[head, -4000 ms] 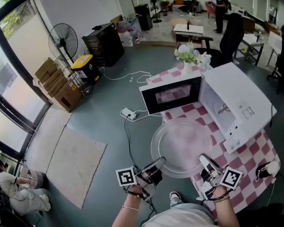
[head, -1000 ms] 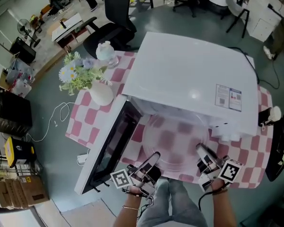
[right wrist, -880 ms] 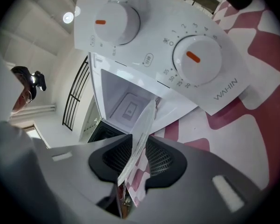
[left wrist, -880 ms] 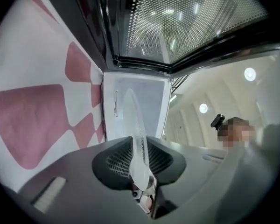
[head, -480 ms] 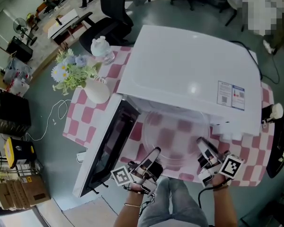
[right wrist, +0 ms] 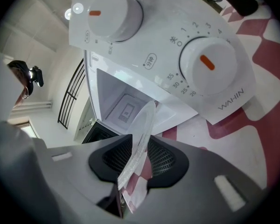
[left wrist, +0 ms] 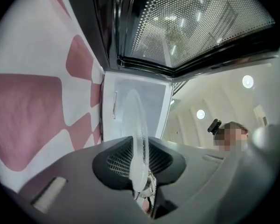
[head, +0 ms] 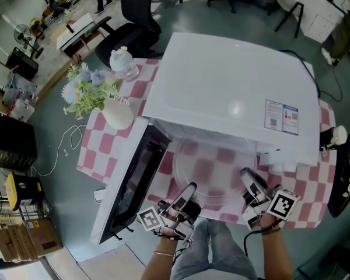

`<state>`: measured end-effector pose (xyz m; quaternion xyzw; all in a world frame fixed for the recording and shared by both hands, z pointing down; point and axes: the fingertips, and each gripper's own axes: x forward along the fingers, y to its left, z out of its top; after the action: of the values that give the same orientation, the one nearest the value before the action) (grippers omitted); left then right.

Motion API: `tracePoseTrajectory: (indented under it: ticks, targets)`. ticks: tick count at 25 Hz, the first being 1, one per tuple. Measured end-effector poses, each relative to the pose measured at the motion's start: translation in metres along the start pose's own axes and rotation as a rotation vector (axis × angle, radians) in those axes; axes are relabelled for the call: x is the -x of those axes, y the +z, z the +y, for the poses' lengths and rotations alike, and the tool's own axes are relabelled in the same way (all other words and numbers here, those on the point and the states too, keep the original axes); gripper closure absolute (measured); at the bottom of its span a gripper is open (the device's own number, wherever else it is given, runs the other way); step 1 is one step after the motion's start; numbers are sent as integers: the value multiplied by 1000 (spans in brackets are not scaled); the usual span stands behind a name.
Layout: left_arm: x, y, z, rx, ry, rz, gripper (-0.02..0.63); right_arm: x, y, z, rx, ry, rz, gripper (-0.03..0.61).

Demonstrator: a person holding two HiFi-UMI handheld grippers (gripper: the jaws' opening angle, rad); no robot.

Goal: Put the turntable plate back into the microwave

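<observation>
Holding the glass plate [head: 213, 169] by opposite rims, the left claw [head: 188, 192] and right claw [head: 247, 178] are each clamped on it at the microwave [head: 233, 92] mouth. Tilting could let the slick edge slip, or knock the rim against the door [head: 131, 179].

Head view looks steeply down on the open microwave [head: 233, 92].
Both gripper views sit low and close, facing its cavity [right wrist: 116, 97], which all three share.
</observation>
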<state>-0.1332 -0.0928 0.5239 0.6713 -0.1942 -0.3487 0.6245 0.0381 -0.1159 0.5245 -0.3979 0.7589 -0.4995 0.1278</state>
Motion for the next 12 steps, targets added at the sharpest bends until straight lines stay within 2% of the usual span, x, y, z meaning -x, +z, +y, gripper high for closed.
tracePoseTrajectory:
  ticks: [3, 7, 12]
  targets:
    - [-1, -1, 1, -1, -2, 0, 557, -2, 3, 8, 17, 6, -13, 488]
    - [-3, -4, 1, -3, -9, 1, 557, 3, 3, 4, 2, -29, -27, 485]
    - [-5, -7, -2, -2, -15, -2, 555, 9, 3, 6, 45, -61, -11, 455]
